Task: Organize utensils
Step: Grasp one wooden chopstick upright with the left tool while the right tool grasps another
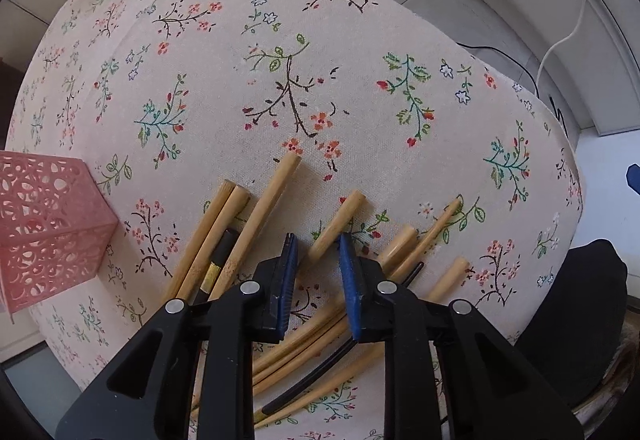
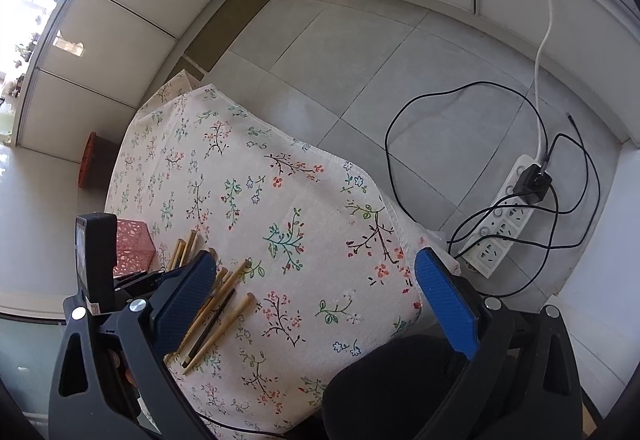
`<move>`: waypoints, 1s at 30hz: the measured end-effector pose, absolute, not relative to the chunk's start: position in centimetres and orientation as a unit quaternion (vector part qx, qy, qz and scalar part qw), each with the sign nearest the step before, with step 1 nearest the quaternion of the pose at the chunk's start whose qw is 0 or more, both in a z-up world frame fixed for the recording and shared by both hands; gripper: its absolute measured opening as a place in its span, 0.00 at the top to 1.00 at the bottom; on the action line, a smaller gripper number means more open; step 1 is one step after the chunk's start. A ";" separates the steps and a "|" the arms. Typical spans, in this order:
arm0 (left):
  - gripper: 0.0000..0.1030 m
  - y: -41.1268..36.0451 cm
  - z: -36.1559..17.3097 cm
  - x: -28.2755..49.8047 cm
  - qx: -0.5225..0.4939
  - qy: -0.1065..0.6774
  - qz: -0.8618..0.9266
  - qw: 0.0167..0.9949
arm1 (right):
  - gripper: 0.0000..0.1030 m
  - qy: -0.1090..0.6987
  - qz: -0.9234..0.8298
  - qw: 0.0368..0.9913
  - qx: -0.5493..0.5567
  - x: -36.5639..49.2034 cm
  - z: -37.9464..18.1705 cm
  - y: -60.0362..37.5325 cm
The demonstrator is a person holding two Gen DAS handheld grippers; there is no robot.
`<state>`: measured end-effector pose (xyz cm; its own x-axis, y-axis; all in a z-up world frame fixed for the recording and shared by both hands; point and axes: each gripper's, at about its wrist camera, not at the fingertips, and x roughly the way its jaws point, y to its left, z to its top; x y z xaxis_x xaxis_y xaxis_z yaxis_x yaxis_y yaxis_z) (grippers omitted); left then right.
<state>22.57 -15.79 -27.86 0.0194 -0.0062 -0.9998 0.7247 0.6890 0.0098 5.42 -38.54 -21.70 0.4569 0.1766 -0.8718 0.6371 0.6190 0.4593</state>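
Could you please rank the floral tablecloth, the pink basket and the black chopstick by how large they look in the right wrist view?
1. Floral tablecloth, by far the largest.
2. Pink basket, partly hidden behind the left tool.
3. Black chopstick, a thin sliver; longer than the visible part of the basket but far narrower.

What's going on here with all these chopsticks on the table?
A person holding a gripper in each hand is sorting chopsticks scattered on a floral tablecloth. The left gripper points down over the pile, its jaws narrowed around one bamboo chopstick, though the pads do not clearly press on it yet. A pink perforated holder stands beside the pile, with no chopsticks visible in it. The right gripper hangs wide open over the table, holding nothing.
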 end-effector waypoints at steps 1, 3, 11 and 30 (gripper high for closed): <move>0.80 -15.6 -27.9 22.6 0.270 0.642 -0.281 0.661 | 0.06 0.500 -0.155 0.748 0.407 5.6 -21.6 -38.3; 0.86 -15.0 -27.7 22.6 0.259 0.631 -0.284 0.673 | 0.06 0.506 -0.156 0.750 0.397 5.9 -21.4 -37.7; 0.94 -11.1 -24.5 20.7 0.245 0.542 -0.290 0.750 | 0.06 0.557 -0.150 0.722 0.381 9.1 -23.2 -33.7; 0.94 1.0 -9.0 9.4 0.090 0.349 -0.300 0.883 | 0.63 0.608 -0.225 0.638 0.414 11.8 -27.5 -26.1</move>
<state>9.40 1.03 -9.00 0.5760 -0.4676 -0.6705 0.5937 0.8031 -0.0501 11.79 -26.10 -27.52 0.1589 0.2172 -0.9631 0.7914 0.5553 0.2558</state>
